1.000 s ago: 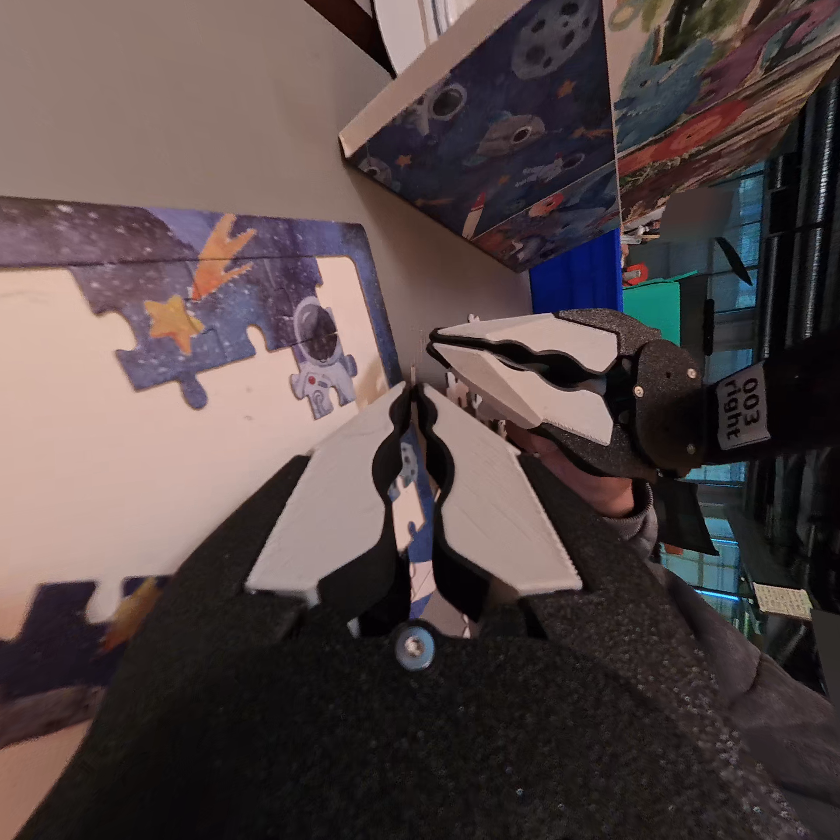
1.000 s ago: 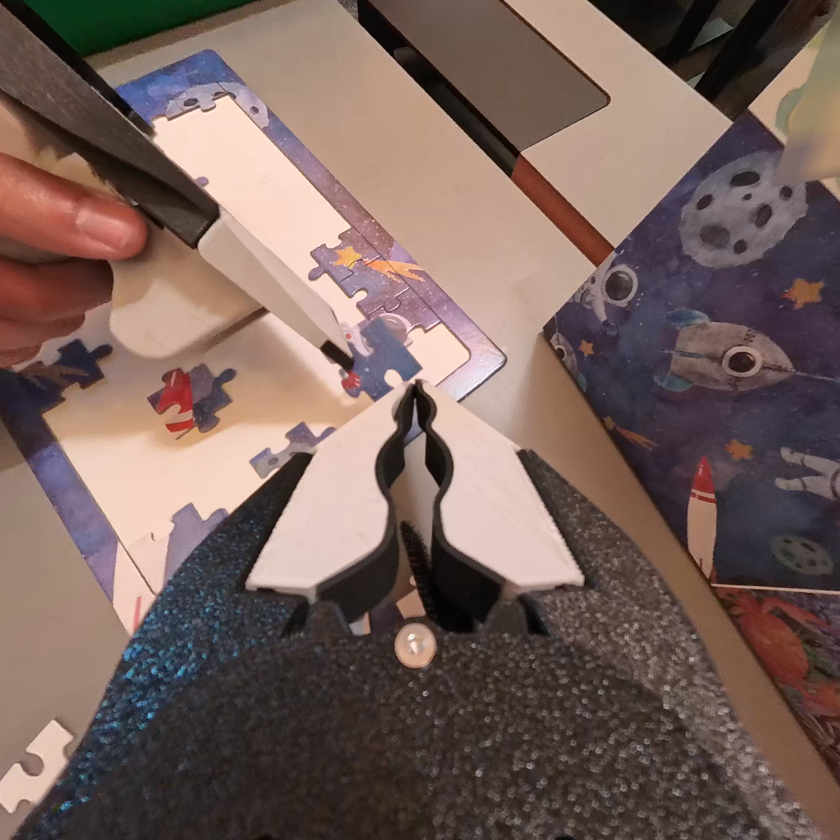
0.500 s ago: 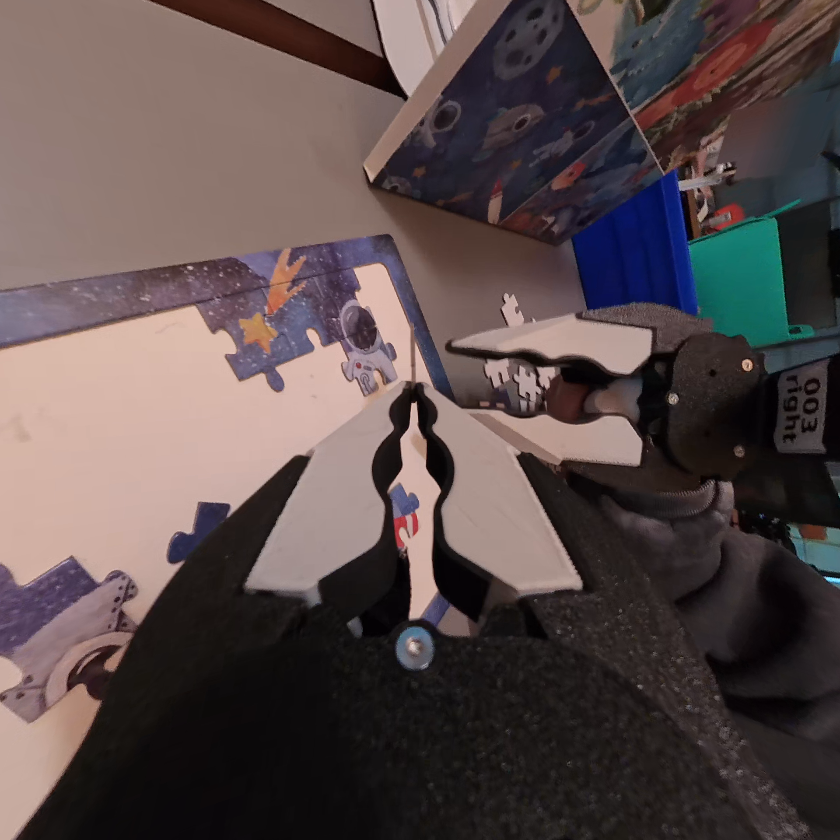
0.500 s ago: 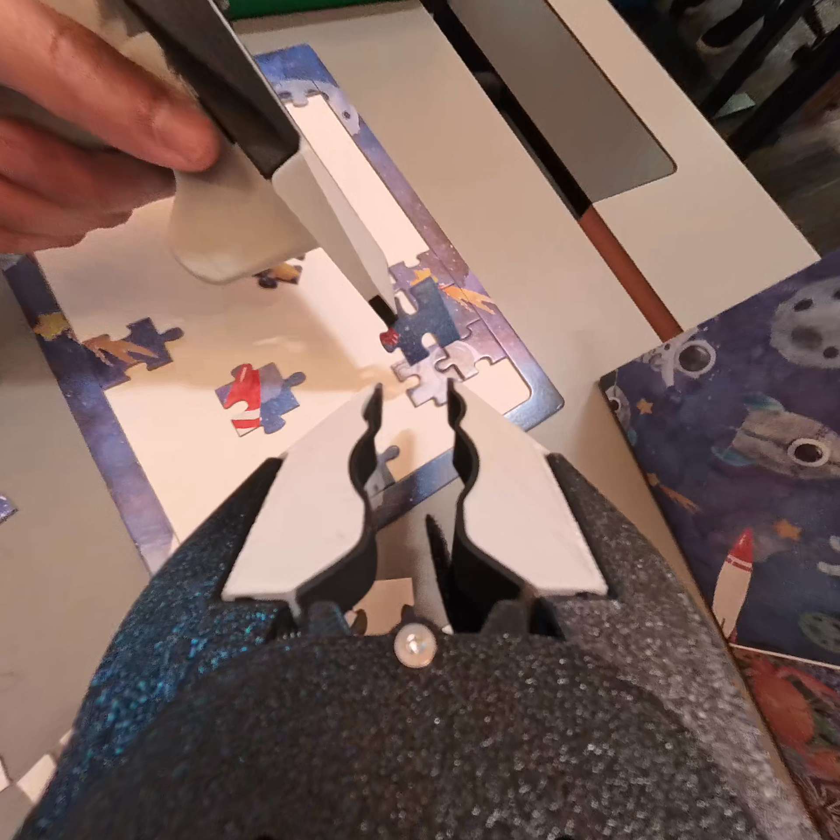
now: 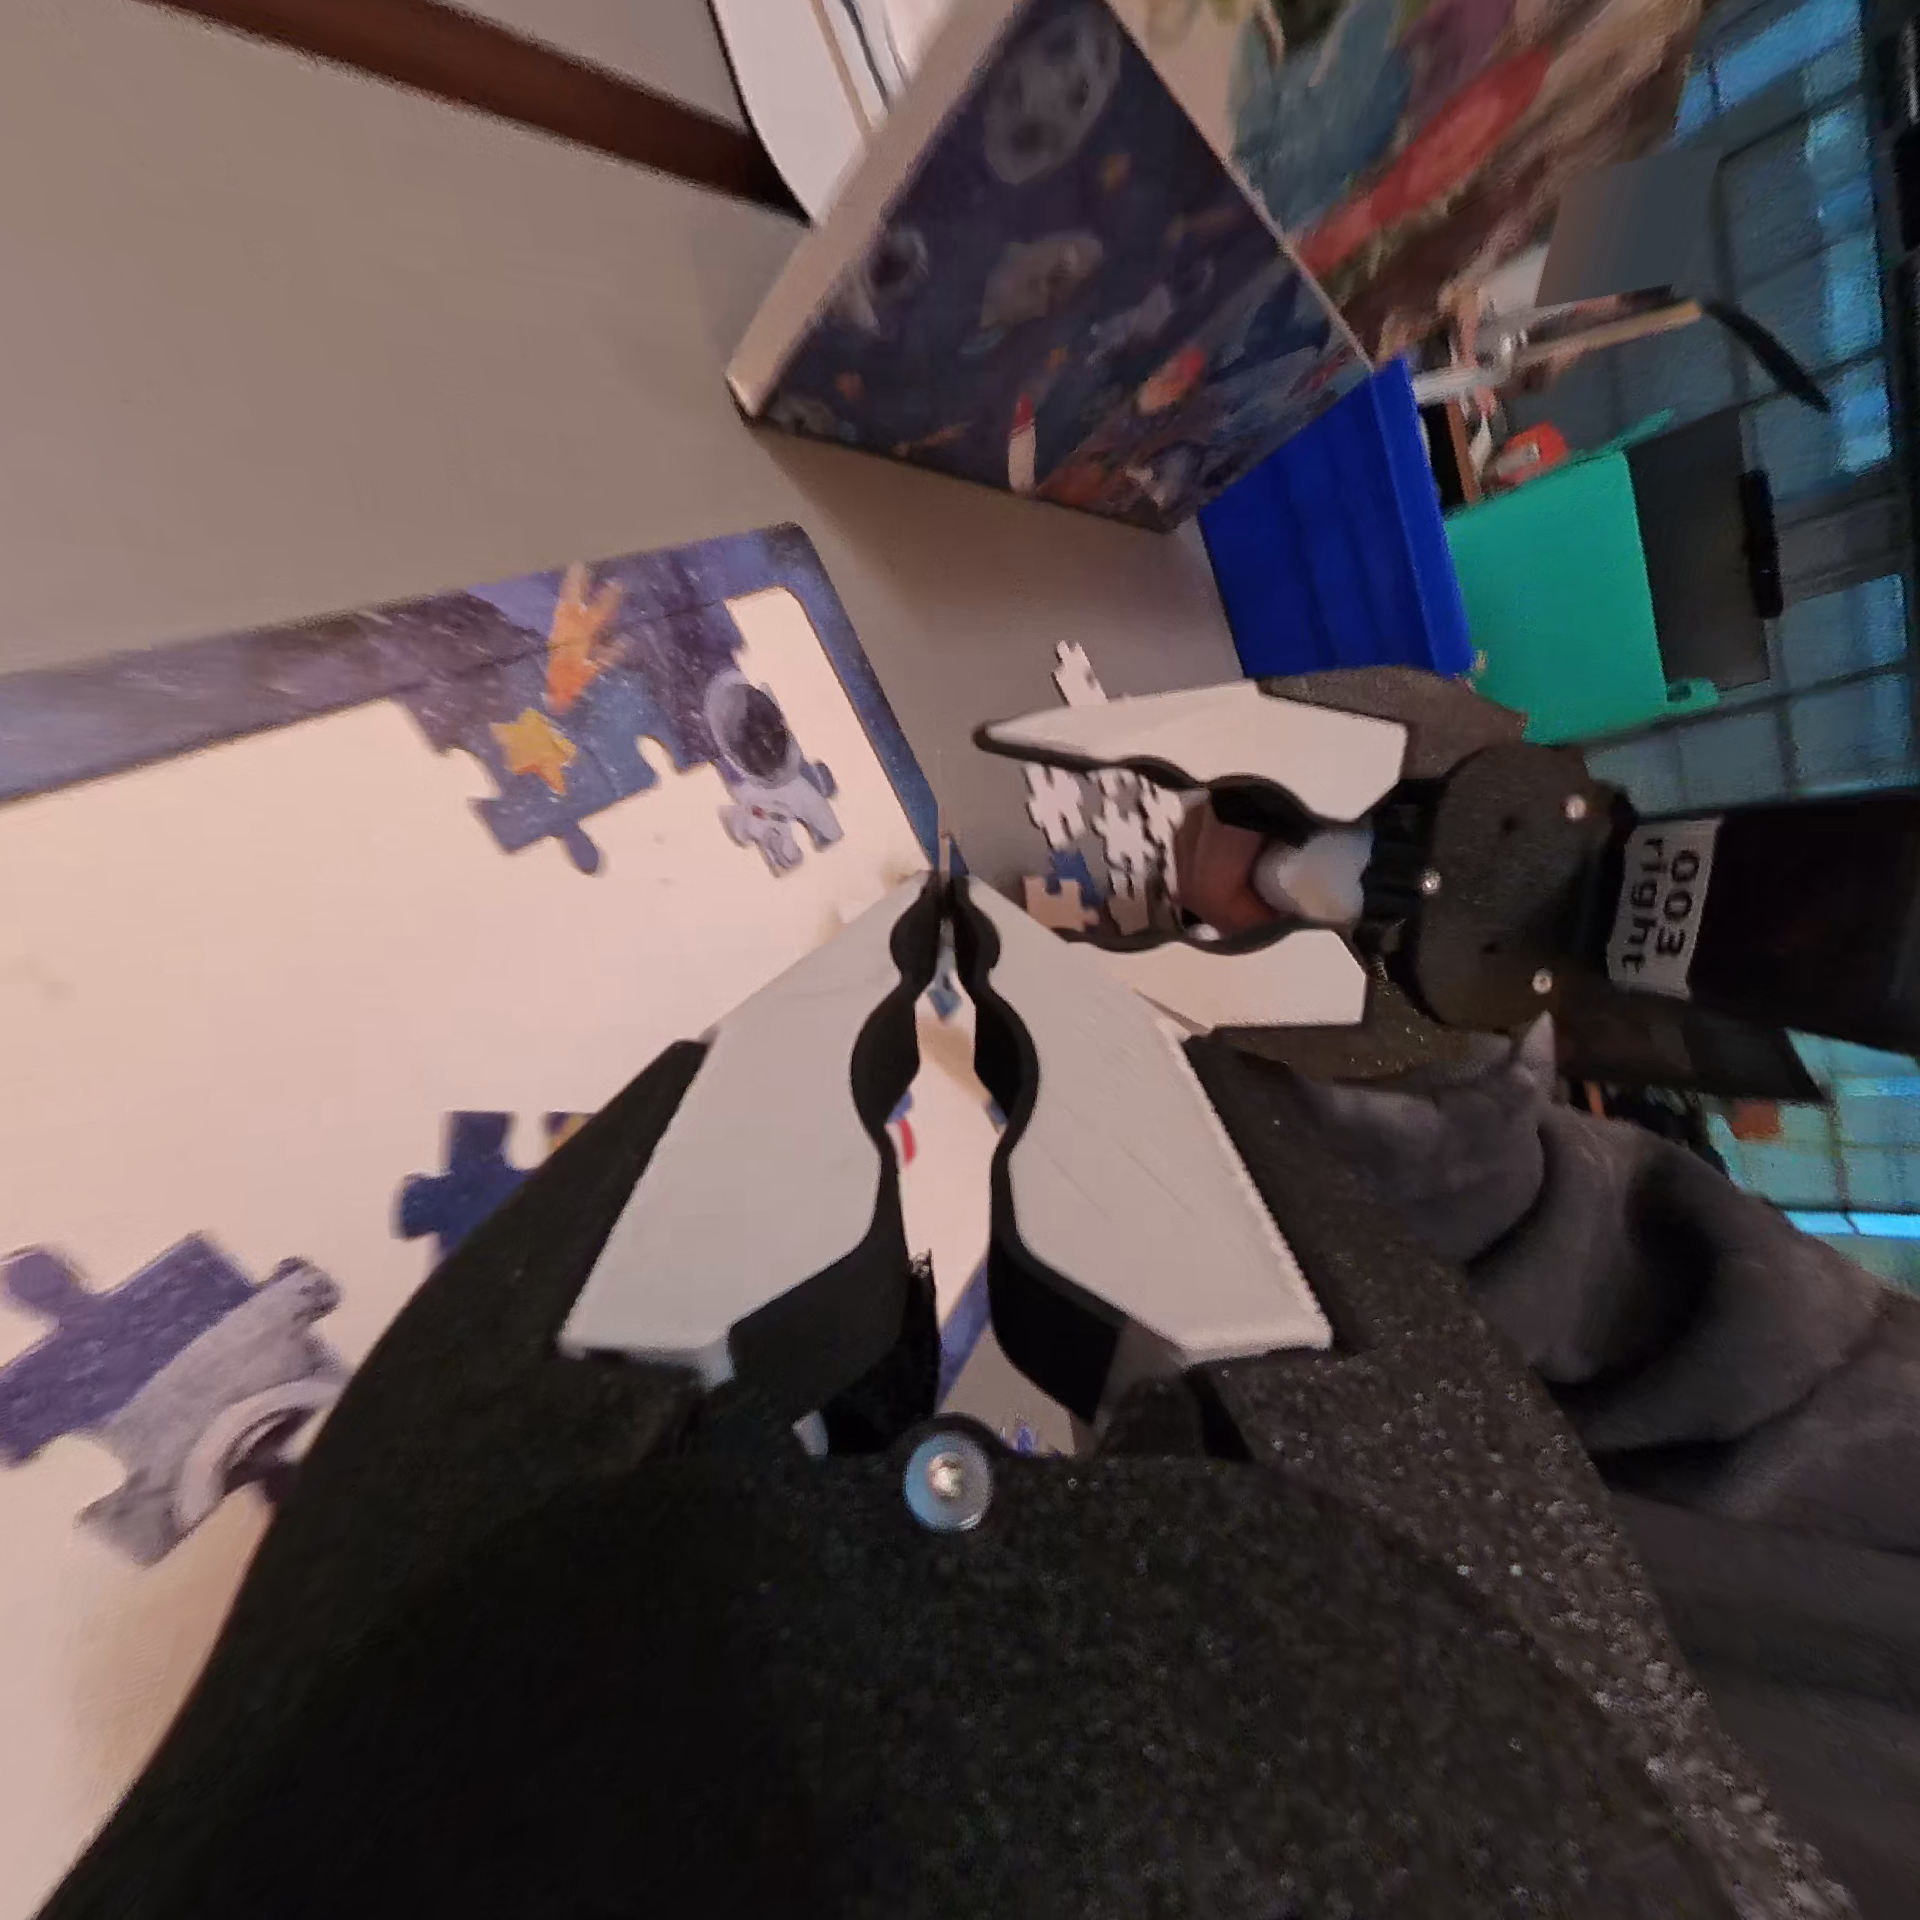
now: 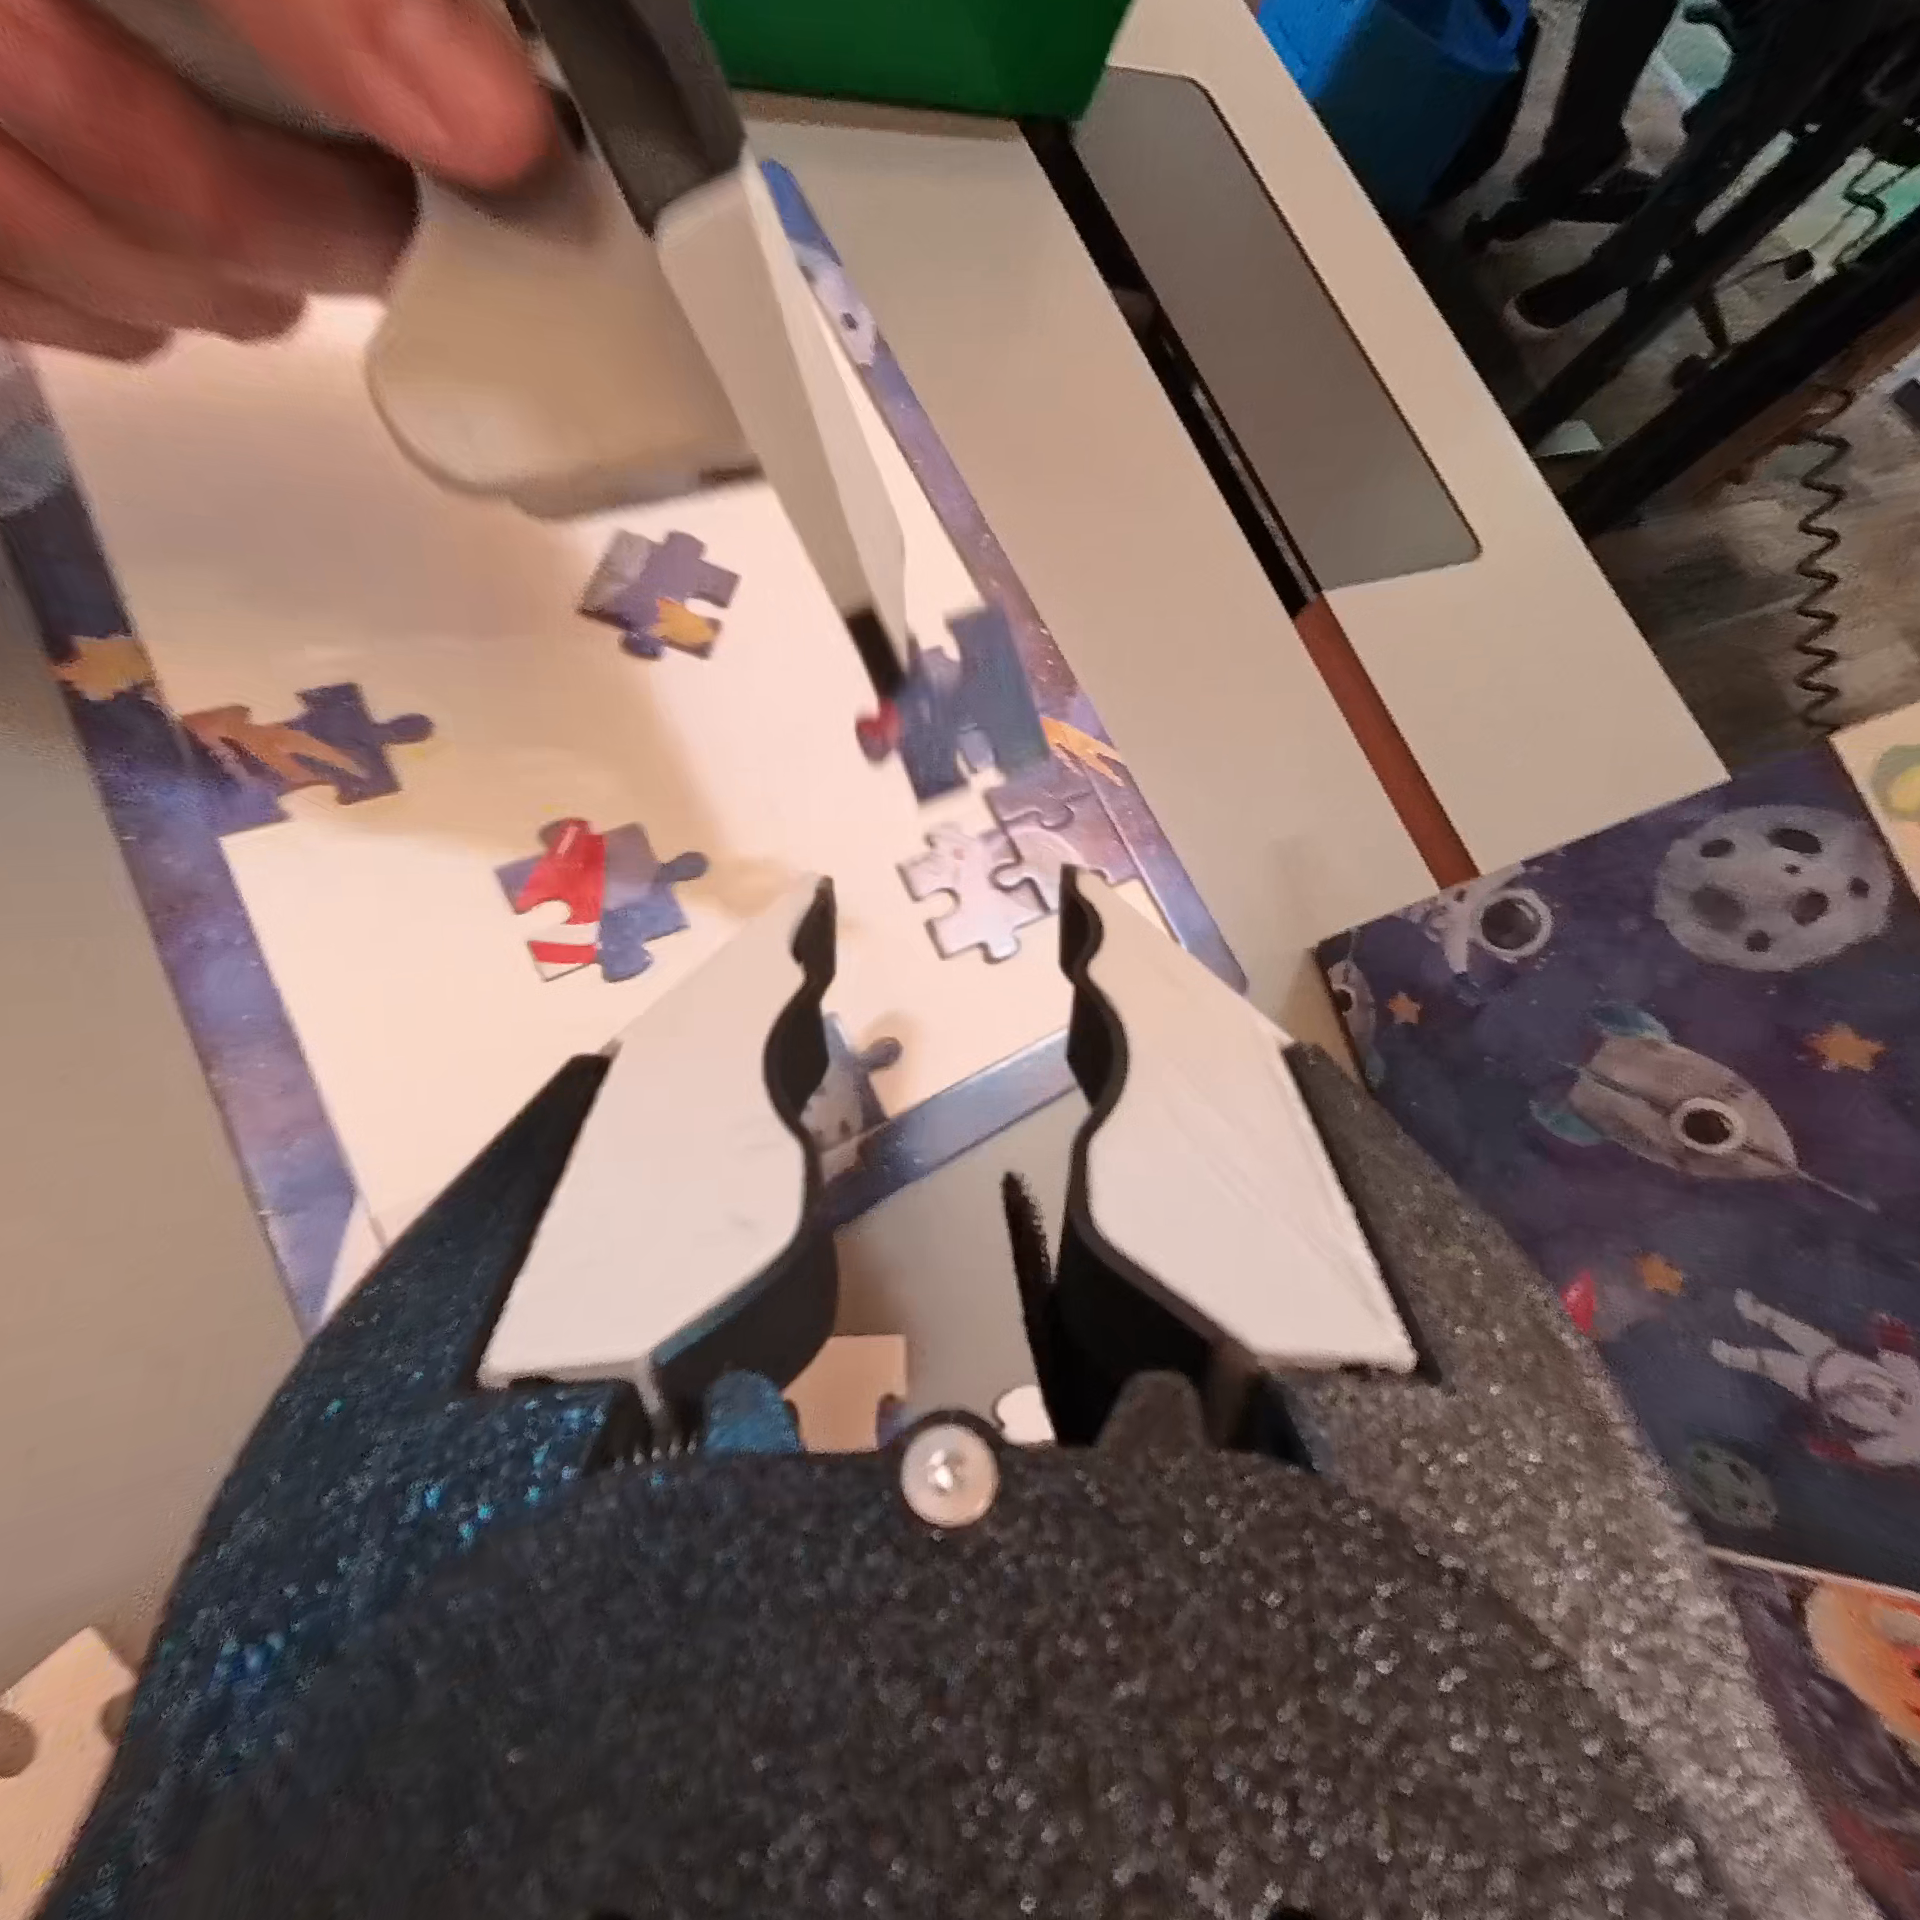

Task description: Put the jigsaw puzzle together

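The left wrist view rides low and close over the puzzle tray [image 5: 208, 707], rolled sideways, looking along its own fingers toward the puzzle box [image 5: 1039, 343] and the right gripper [image 5: 1029, 831] just ahead. The right wrist view sits higher, tilted down over the table [image 6: 1039, 468], facing the tray's [image 6: 239, 987] far end with the left gripper [image 6: 878, 644] coming in from above. Both views share the tray's joined corner pieces [image 5: 623, 717] [image 6: 1029, 831] and the box [image 6: 1662, 1091].

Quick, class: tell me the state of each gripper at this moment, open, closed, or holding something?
Left gripper: closed on a blue puzzle piece, held over the puzzle tray.
Right gripper: open, fingers apart, holding nothing.
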`<state>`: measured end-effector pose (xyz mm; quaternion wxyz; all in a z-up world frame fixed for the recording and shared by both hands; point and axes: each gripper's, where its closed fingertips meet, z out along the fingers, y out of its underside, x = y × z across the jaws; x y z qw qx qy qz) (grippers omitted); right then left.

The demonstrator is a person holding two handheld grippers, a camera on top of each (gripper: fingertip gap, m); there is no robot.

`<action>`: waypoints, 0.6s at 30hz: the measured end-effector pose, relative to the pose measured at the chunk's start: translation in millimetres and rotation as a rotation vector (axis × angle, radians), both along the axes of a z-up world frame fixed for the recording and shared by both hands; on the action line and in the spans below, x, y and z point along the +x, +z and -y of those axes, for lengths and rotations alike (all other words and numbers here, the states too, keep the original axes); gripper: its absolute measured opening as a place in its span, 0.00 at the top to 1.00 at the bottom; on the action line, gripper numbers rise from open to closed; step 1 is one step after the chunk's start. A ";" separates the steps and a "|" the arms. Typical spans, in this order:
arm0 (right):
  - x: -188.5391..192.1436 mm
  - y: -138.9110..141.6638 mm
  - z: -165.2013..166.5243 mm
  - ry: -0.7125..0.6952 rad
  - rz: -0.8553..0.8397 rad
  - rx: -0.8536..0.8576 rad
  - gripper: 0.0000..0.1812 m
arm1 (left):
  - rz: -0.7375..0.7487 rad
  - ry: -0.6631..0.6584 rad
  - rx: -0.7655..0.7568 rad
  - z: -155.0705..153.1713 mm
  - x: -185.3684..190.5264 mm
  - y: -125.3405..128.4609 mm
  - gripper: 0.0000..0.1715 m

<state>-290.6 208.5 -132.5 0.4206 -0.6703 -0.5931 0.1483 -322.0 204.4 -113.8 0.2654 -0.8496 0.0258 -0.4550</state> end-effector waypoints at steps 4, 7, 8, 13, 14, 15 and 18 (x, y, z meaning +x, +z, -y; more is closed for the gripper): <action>9.4 -5.6 -8.5 -0.051 0.011 -0.058 0.78 | -0.027 0.100 -0.001 -7.9 -28.7 -2.2 0.99; 14.1 -12.5 -12.4 -0.081 0.023 -0.108 0.81 | 0.001 0.056 -0.033 -2.1 -21.1 -7.1 0.99; 15.0 -14.1 -12.1 -0.077 0.027 -0.116 0.81 | -0.003 0.042 -0.037 -0.9 -17.1 -9.0 0.99; 33.7 -13.6 -26.0 -0.123 0.059 -0.095 0.81 | -0.044 -0.029 -0.043 4.1 4.8 -16.3 0.99; 35.2 -11.9 -26.3 -0.126 0.044 -0.114 0.82 | -0.047 -0.047 -0.049 6.1 10.0 -18.2 0.99; 35.8 -10.5 -25.7 -0.123 0.030 -0.133 0.82 | -0.043 -0.058 -0.057 7.2 14.8 -19.6 0.99; 37.2 -9.4 -23.0 -0.106 0.020 -0.159 0.82 | 0.013 -0.067 -0.089 7.5 28.5 -22.1 0.99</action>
